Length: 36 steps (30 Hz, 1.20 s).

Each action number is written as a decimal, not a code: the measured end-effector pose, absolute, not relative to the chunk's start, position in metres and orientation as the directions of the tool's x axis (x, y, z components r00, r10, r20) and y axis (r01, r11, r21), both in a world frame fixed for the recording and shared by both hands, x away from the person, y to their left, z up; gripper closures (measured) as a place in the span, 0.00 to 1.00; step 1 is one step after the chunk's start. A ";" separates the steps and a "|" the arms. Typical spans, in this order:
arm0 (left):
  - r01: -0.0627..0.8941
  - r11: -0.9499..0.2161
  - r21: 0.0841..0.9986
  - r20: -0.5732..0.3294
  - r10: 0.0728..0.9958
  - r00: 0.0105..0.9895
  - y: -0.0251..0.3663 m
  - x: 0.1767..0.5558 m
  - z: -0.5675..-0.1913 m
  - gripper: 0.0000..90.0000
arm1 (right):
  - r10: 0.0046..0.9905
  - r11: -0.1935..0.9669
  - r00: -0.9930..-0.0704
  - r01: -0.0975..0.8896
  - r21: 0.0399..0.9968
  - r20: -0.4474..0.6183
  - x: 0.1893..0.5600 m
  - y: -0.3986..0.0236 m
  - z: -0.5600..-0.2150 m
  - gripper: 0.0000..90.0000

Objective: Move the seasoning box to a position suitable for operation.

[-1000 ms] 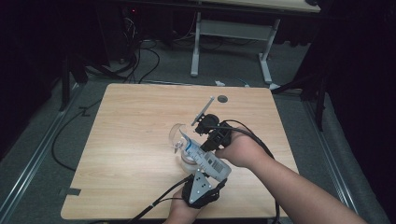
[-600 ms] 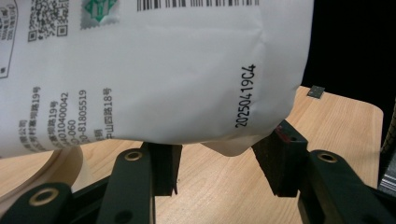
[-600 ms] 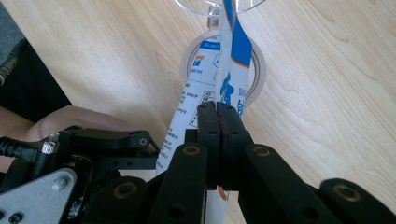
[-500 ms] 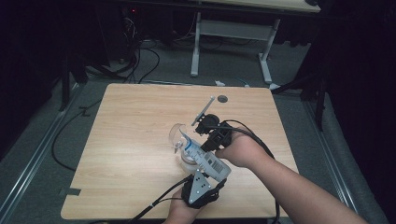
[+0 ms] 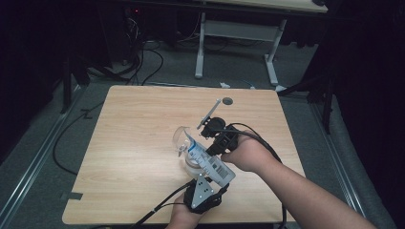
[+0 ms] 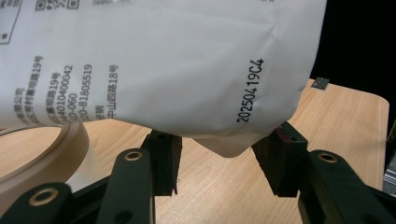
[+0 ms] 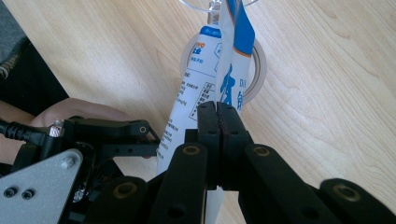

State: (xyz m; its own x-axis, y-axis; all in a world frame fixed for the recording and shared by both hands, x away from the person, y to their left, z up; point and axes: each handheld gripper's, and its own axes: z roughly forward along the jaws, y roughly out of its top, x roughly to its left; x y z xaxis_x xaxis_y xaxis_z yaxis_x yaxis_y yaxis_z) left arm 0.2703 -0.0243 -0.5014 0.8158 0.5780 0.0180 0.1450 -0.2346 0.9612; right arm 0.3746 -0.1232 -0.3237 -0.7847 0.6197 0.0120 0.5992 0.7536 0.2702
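Observation:
A white pouch (image 5: 206, 161) with blue print hangs tilted over a clear glass vessel (image 5: 183, 137) and a beige ring (image 7: 259, 70) on the wooden table (image 5: 138, 143). My right gripper (image 7: 217, 106) is shut on the pouch's (image 7: 198, 79) thin edge, jaws pressed together; from above it (image 5: 210, 145) comes in from the right. My left gripper (image 6: 224, 151) has the pouch's (image 6: 163, 60) lower corner between its jaws, the pads against its sides. In the high view this gripper (image 5: 212, 181) sits near the table's front edge under the pouch's bottom end.
A thin grey rod (image 5: 209, 113) lies just beyond the right gripper, with a small dark disc (image 5: 227, 100) behind it. Cables trail from both grippers off the front edge. The beige ring (image 6: 46, 149) lies close to the left jaw.

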 end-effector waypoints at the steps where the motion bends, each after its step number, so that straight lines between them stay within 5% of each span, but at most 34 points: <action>1: 0.147 -0.232 0.962 0.015 0.579 0.815 -0.024 0.271 -0.502 0.60 | 0.619 0.754 -0.785 0.599 0.271 0.013 0.374 -0.124 -0.324 0.99; 36: 0.192 -0.266 0.945 0.003 0.592 0.806 -0.017 0.279 -0.520 0.58 | 0.637 0.739 -0.771 0.615 0.273 0.012 0.371 -0.130 -0.325 1.00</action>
State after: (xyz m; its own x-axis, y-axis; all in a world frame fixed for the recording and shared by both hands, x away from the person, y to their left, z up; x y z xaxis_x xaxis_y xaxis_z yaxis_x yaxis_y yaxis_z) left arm 0.2793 -0.0171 -0.5201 0.8059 0.5921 0.0027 0.1919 -0.2655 0.9448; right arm 0.3708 -0.1301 -0.3255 -0.7708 0.6369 0.0124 0.6154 0.7394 0.2730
